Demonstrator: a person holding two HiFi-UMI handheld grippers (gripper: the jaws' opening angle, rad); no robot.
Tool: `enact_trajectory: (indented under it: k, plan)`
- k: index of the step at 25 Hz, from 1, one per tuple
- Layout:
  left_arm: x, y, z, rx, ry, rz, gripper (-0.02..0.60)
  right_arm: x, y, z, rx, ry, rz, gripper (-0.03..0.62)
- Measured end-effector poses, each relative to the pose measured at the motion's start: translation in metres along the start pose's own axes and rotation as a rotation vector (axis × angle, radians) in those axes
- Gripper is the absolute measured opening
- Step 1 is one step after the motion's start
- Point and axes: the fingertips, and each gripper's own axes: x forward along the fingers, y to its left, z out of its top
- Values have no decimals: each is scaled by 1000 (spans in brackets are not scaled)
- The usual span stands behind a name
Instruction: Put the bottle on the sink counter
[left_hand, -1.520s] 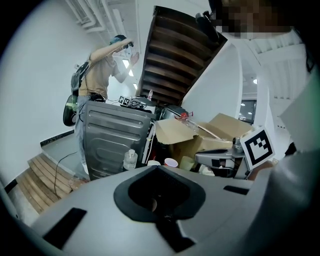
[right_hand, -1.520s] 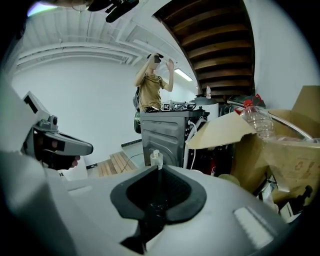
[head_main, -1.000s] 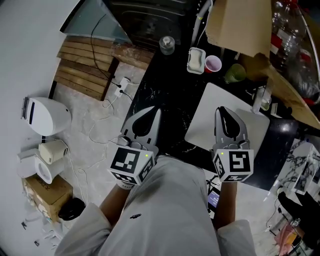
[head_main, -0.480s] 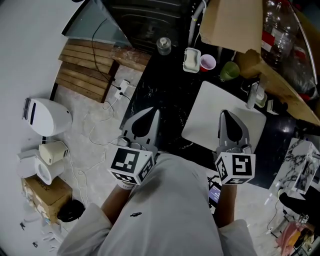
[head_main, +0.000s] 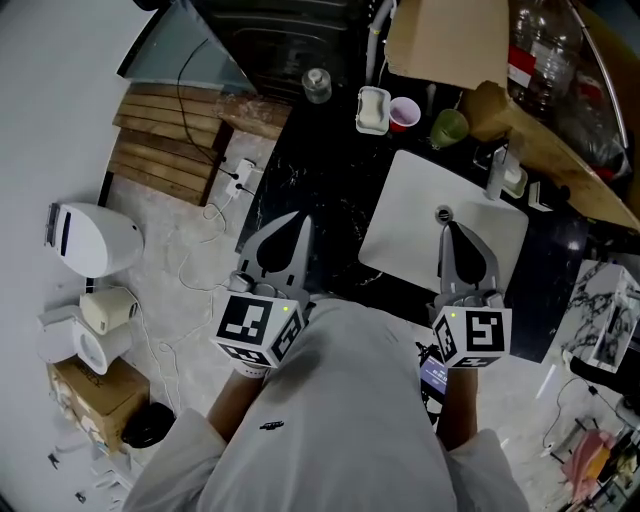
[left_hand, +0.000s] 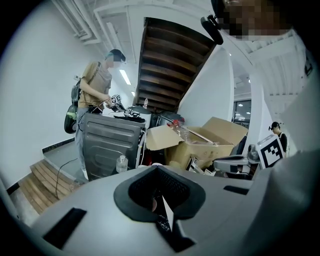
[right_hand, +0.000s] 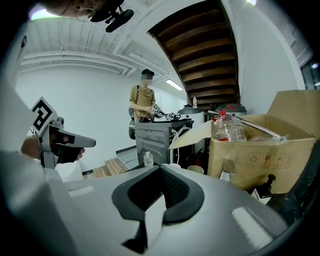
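A small clear glass bottle stands at the far left end of the black sink counter; it also shows in the left gripper view and the right gripper view. Large plastic bottles lie in a cardboard box at the back right, one bottle sticking up. My left gripper is shut and empty over the counter's near left edge. My right gripper is shut and empty above the white sink basin, just short of its drain. Both sets of jaws meet at the tip in the gripper views.
A soap dish, a pink cup and a green cup line the counter's back. A faucet stands at the basin's right. A cardboard flap overhangs. A wooden pallet and cables lie on the floor at left. Another person stands behind a grey machine.
Both grippers have moved forward over the counter. The right one now reaches further over the basin, close to the drain. Neither has taken hold of anything.
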Motion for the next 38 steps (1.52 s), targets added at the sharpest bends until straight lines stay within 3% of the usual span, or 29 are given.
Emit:
enact_trajectory:
  k: [22, 38]
  plan:
    - [-19, -19, -10, -6, -1, -10, 8, -44, 16, -3, -62, 20, 67, 11]
    - [-13, -23, -8, -11, 2, -40, 8, -39, 17, -4, -70, 34, 49, 11]
